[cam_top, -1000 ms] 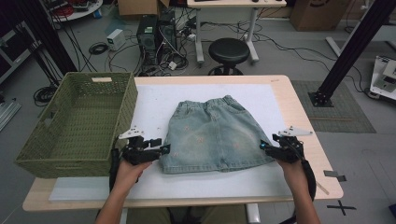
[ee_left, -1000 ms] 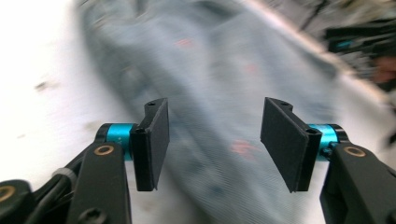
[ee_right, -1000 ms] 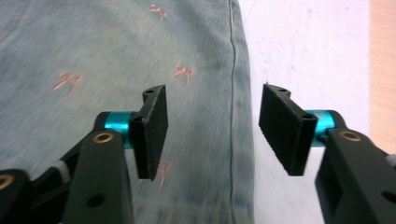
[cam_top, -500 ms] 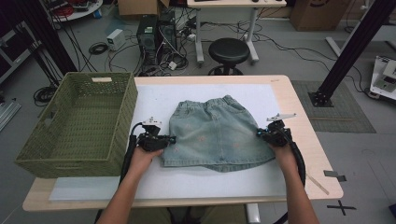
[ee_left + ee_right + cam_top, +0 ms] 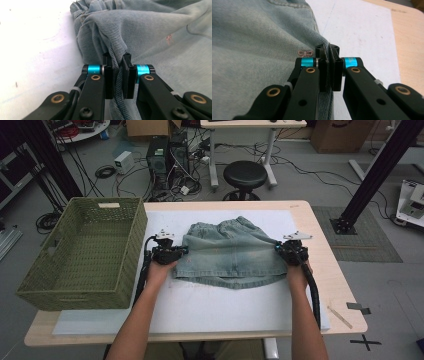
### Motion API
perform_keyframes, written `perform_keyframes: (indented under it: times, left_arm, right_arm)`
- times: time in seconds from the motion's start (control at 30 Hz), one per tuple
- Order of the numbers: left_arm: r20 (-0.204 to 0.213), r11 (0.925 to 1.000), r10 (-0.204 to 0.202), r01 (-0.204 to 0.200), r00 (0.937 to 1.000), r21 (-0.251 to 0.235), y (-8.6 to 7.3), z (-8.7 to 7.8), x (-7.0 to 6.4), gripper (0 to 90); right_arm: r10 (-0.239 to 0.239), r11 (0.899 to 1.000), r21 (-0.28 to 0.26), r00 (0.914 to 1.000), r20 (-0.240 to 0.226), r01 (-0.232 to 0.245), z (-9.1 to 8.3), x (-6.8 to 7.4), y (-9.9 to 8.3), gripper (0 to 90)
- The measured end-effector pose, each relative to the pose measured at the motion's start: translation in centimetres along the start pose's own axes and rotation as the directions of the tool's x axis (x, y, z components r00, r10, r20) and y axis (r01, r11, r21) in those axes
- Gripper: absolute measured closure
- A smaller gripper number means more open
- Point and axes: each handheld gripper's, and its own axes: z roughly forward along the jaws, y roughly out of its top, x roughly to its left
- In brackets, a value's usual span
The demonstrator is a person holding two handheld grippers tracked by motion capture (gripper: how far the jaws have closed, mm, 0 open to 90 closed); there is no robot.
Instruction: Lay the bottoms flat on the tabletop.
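**Both side edges pinched, fold in hand**

The left tongs (image 5: pixel 117 75) and right tongs (image 5: pixel 330 72) are each clenched on a side edge of the faded pale-blue denim skirt (image 5: pixel 231 254), which lies between them on the white-covered surface (image 5: pixel 220 305). Next, likely lift evenly and fold. The hem beneath the tongs is hidden.

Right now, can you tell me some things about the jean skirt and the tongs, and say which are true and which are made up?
1. Both tongs pinch the jean skirt. True: the left tongs and the right tongs each grip a side edge.
2. The skirt lies inside the green basket. False: it lies on the white mat.
3. The basket stands to the left of the skirt. True.
4. The skirt is red. False: it is faded blue denim.
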Motion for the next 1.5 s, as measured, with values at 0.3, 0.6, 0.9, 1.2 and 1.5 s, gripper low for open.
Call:
perform_keyframes:
  times: [0.3,0.6,0.9,1.2,1.5]
  left_arm:
    - [-0.001,0.9953,-0.087,0.087,0.9962,0.044,-0.4,-1.0,0.4,57.4]
    - [0.055,0.9953,-0.092,0.094,0.9942,-0.025,-2.0,-4.8,-1.3,47.5]
    - [0.118,0.9923,-0.123,0.119,0.9854,0.033,-4.6,-6.4,-1.9,47.5]
    - [0.092,0.9889,-0.106,0.096,0.9901,0.114,-5.3,-6.5,-2.3,61.9]
    - [0.186,0.9926,-0.113,0.103,0.9759,0.065,-6.0,-8.6,-2.7,77.8]
  right_arm:
    - [0.066,0.998,-0.006,0.9971,-0.037,-0.066,-0.8,-0.4,-0.1,63.1]
    - [0.061,0.994,-0.082,0.9927,-0.104,-0.070,-5.3,-0.7,-2.2,55.4]
    - [0.134,0.991,0.014,0.9773,-0.165,-0.133,-6.9,-1.2,-5.8,59.4]
    - [0.168,0.981,0.121,0.9771,-0.131,-0.152,-6.4,-0.5,-6.5,61.1]
    - [0.123,0.991,0.068,0.9788,-0.164,-0.114,-8.7,-0.5,-6.5,80.7]
